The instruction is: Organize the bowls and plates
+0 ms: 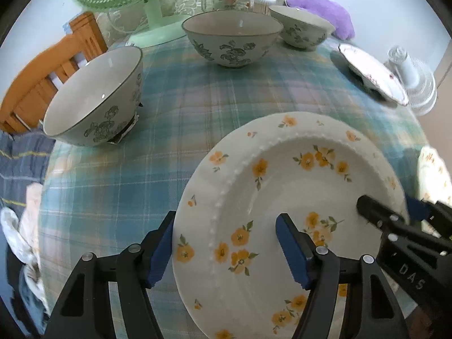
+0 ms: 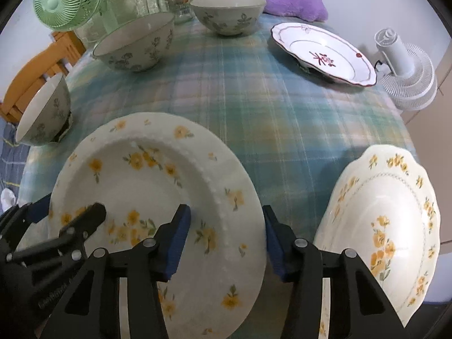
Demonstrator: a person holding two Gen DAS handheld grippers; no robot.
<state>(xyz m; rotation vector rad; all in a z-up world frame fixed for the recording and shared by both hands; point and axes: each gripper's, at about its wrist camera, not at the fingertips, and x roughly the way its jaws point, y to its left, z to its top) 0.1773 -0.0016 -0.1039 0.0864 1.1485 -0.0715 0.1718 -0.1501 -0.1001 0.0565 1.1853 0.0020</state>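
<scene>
Plate (image 1: 282, 197) with yellow flowers and a beaded inner rim is your current job: it lies flat on the plaid-covered surface (image 2: 254, 107), nearest you, with both tools straddling opposite edges. Your left tool (image 1: 226, 250) has one pad outside the plate's left rim and the other over the well; your right tool (image 2: 226, 240) brackets the right rim the same way. Both stand part open, and neither pad looks to be pressing on the china, so I judge the plate is not yet gripped.

You seem to be at the pickup of the first plate. Next you need to bring each pair of pads together on its rim evenly, then lift level, since the glazed edge could slip from a one-sided pinch. A likely target is the scalloped yellow-flowered plate (image 2: 381, 226) just to the right.

Count, as far as the views reach: three plates, the third being the red-trimmed plate (image 2: 325, 53) far right; three grey-flowered bowls, namely the near-left bowl (image 1: 93, 104), the middle bowl (image 1: 231, 39) and the far bowl (image 1: 302, 28).
</scene>
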